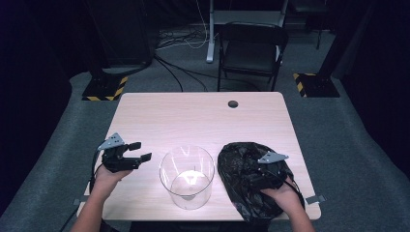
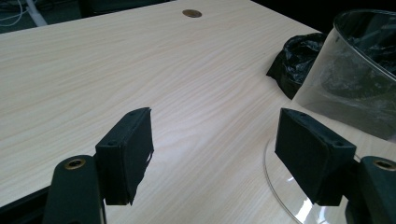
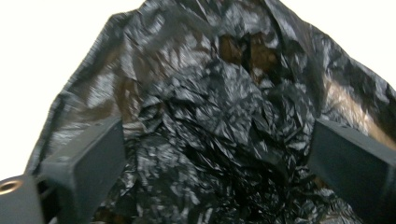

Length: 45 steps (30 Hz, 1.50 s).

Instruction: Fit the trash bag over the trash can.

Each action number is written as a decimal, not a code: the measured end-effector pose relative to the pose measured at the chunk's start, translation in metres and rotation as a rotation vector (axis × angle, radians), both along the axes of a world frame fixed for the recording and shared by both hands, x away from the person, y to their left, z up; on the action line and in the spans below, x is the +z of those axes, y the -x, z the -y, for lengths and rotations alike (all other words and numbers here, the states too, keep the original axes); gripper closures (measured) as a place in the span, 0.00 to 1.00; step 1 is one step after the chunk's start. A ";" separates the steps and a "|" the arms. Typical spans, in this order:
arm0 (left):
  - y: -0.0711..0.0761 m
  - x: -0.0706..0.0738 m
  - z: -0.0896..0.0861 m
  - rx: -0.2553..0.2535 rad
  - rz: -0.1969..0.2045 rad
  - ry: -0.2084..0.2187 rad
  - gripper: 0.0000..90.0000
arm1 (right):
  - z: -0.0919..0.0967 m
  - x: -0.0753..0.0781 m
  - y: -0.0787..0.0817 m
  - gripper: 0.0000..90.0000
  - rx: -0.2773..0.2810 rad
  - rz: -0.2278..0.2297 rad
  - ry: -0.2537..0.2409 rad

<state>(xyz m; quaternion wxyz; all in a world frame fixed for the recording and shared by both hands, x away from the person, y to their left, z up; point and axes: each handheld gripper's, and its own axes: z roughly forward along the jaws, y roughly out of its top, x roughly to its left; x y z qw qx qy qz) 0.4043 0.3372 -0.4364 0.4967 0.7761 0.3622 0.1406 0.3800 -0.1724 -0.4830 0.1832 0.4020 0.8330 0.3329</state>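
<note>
1. The black plastic bag (image 1: 246,179) lies crumpled just right of the clear round container (image 1: 187,176); its long axis runs from the near table edge away.
2. The right hand (image 1: 285,195) reaches in from the near edge, over the bag.
3. The right gripper (image 1: 263,175) has its jaws spread wide over the crumpled film, gripping nothing.
4. The left gripper (image 1: 138,151), left of the container, points at it, jaws apart and empty.

Left gripper (image 1: 138,151) hovers low, jaws spread wide, pointing right. Right gripper (image 1: 261,169) is angled down and forward, its jaws parted wide too.
</note>
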 end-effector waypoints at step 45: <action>0.002 -0.003 0.003 -0.002 -0.009 -0.025 0.30 | 0.004 -0.035 -0.011 0.63 0.024 -0.018 -0.044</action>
